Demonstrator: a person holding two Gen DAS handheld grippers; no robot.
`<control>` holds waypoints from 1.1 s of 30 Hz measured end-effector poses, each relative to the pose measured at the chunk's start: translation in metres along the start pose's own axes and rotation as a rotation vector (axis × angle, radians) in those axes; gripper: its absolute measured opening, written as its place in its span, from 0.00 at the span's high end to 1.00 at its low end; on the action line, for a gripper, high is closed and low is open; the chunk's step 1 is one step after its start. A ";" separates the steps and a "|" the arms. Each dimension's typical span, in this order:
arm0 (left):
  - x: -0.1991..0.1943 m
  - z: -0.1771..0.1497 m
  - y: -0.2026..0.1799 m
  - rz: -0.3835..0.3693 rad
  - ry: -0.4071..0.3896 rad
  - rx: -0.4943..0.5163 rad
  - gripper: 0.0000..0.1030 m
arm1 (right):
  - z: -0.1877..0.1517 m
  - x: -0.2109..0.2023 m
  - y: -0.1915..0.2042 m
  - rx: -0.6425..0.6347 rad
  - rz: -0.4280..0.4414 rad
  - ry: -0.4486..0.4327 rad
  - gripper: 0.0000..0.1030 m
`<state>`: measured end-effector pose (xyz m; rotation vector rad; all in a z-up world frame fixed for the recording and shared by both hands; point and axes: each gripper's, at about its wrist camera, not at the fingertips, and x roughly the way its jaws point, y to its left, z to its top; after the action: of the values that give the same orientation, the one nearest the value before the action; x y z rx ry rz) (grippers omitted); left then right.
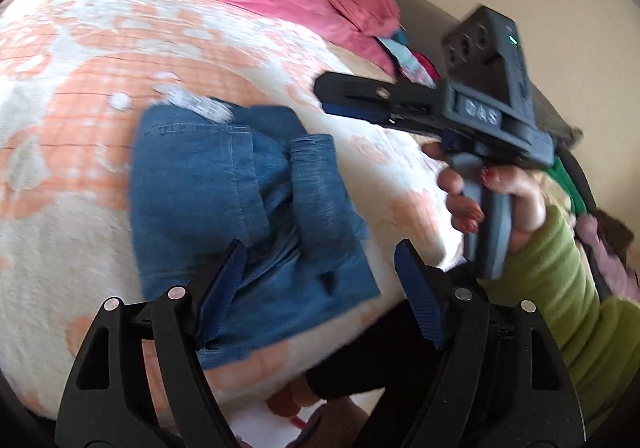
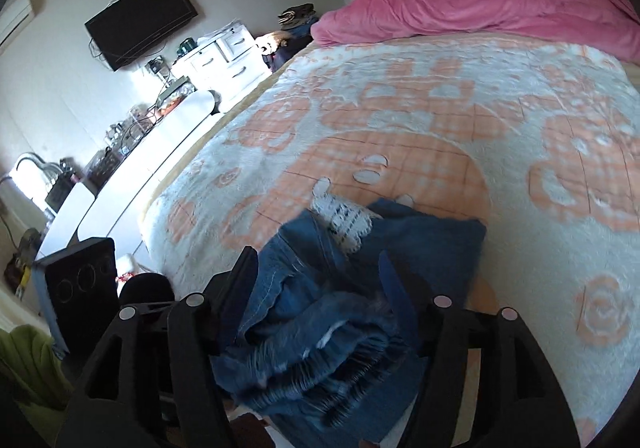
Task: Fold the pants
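bed (image 2: 520, 96) with peach-and-white floral blanket, folded blue denim pants (image 1: 240, 208) on it, pink duvet (image 2: 500, 4) bunched at far end

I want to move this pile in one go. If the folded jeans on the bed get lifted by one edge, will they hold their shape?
Probably not. The jeans look soft and creased, so the layers would likely droop and unfold. The rolled part on top sits loose and may slide off. The fluffy blanket probably drags on them when pushed.

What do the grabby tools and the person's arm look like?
Each tool has two black arms with silver rivets and blue ribbed pads. The left tool shows only those. The right tool has a grey body with raised letters, a grey handle, a dark camera box with a green light, and green and black cables. The person wears a green sleeve and red nail polish.
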<state>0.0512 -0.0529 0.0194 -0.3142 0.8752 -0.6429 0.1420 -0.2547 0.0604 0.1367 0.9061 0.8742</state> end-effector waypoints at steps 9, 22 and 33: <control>0.023 -0.012 0.002 0.043 0.058 0.041 0.34 | -0.032 0.031 -0.022 -0.035 -0.276 0.192 0.38; -0.039 0.008 0.016 0.155 -0.059 0.041 0.22 | -0.034 -0.034 0.004 -0.060 -0.240 -0.063 0.23; -0.022 0.056 0.066 0.243 0.031 0.017 0.44 | -0.092 -0.041 0.090 -0.312 -0.233 -0.047 0.23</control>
<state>0.1115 0.0120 0.0338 -0.1797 0.9203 -0.4305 0.0071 -0.2467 0.0679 -0.2141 0.7153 0.7801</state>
